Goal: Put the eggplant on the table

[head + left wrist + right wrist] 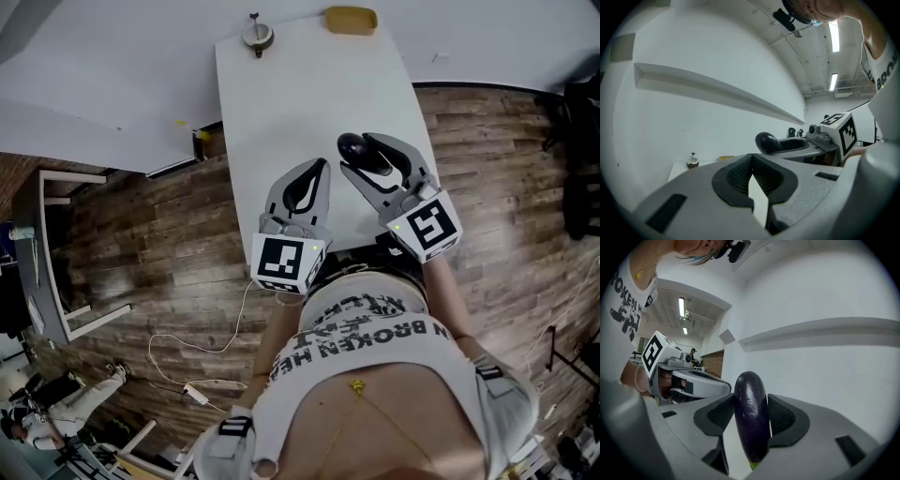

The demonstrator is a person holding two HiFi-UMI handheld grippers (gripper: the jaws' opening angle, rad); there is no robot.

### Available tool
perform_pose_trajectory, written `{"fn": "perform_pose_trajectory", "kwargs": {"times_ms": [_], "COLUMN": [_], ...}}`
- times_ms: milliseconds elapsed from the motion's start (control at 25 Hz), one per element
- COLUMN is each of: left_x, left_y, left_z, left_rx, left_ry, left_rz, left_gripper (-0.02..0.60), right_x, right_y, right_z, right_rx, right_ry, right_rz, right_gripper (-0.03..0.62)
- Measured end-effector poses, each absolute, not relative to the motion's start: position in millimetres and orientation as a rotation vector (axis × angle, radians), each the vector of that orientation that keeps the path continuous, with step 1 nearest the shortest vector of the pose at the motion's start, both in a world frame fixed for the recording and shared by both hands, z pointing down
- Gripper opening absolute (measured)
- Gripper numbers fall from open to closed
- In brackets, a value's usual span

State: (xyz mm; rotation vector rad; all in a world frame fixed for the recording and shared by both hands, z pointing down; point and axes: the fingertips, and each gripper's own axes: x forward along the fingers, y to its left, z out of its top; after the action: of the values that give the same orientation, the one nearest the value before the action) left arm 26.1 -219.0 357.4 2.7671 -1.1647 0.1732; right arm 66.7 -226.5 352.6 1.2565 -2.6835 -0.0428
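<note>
Right gripper view: right gripper point(752, 398) clamps the glossy dark-purple eggplant point(751, 427) lengthwise, tip jutting forward; head view's centre shows it over the white rectangular table point(300, 94); left gripper point(751, 164) closed, empty, just beside.

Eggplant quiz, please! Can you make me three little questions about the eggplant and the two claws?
1. What colour is the table below the claws?
2. Which claw holds the eggplant? A: the left claw. B: the right claw. C: neither.
3. True or false: the left claw is shut with nothing in it.

Key: 1 white. 2 B. 3 true.
</note>
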Motion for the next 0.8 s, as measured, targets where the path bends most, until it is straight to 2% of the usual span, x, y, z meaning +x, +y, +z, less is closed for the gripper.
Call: {"fn": "perform_pose_trajectory", "kwargs": {"times_ms": [800], "left_x": [21], "left_y": [-205], "left_z": [366], "left_rx": [2.732], "left_ry": [-1.189], "left_rz": [0.202], "left_gripper": [0.006], "right_x": [64], "right_y": [-225], "right_z": [402], "right_rx": [1.121], "right_ry": [-2.552], "right_rz": [-0.017], "right_gripper": [0.221]}}
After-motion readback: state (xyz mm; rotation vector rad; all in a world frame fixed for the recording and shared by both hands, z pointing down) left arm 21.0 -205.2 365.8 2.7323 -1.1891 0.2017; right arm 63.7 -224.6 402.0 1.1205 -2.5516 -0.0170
